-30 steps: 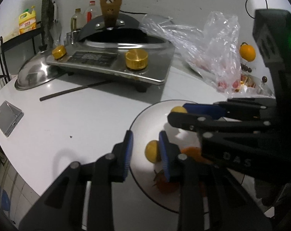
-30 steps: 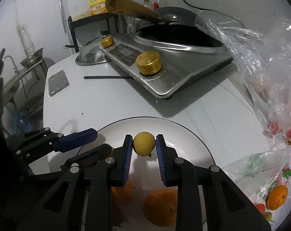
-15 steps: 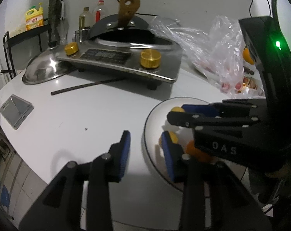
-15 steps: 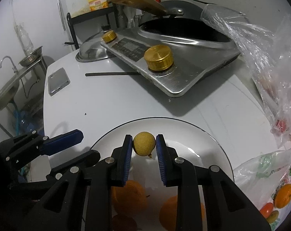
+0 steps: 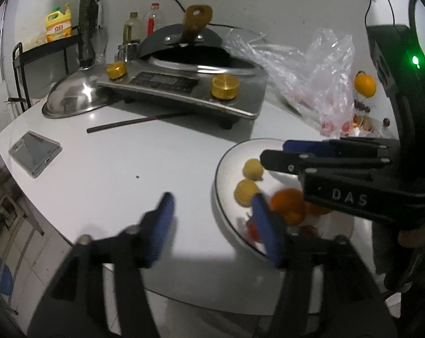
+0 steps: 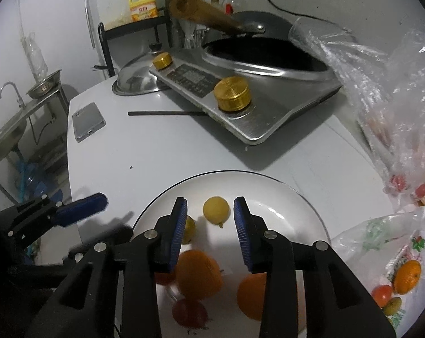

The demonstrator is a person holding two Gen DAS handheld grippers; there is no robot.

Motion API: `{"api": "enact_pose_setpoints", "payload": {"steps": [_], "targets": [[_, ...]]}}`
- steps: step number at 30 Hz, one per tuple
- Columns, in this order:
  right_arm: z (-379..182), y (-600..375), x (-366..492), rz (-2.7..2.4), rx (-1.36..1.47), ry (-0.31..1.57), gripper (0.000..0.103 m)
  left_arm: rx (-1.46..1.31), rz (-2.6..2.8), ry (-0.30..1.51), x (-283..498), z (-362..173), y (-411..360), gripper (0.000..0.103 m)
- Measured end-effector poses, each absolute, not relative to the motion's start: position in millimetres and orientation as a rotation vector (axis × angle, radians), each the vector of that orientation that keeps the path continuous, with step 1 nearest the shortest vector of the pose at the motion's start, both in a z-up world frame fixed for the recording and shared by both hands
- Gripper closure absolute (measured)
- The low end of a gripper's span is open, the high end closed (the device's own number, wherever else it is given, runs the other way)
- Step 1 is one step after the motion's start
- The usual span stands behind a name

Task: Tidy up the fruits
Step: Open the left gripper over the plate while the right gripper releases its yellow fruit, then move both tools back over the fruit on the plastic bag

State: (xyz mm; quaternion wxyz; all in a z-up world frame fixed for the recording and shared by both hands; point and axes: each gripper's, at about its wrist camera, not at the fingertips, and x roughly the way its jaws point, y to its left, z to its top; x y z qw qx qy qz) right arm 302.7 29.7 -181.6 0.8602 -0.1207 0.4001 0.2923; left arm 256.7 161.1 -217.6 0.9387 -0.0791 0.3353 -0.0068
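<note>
Right gripper jaws have just been opening, dropping the yellow fruit onto the plate between its pads, untouched. Left gripper has opened too, empty, beside the plate's left rim. Only the right view shows the oranges under its fingers.

White table, plate, stove, phone, lid, chopstick, bags

Far beyond the fingers, a steel cooker with two gold knobs stands on the white desk. A phone and a black stick lie beside it.
</note>
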Motion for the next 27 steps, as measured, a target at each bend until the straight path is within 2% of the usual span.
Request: {"api": "enact_pose_setpoints", "payload": {"steps": [13, 17, 27], "targets": [[-148, -5, 271, 0.564, -0.254, 0.749, 0.066, -0.146, -0.029, 0.649, 231, -199, 132, 0.035], [-140, -18, 259, 0.556, -0.255, 0.728, 0.066, -0.128, -0.022, 0.619, 222, -192, 122, 0.023], [-121, -46, 230, 0.526, -0.252, 0.672, 0.066, -0.101, -0.036, 0.595, 205, -177, 97, 0.023]]}}
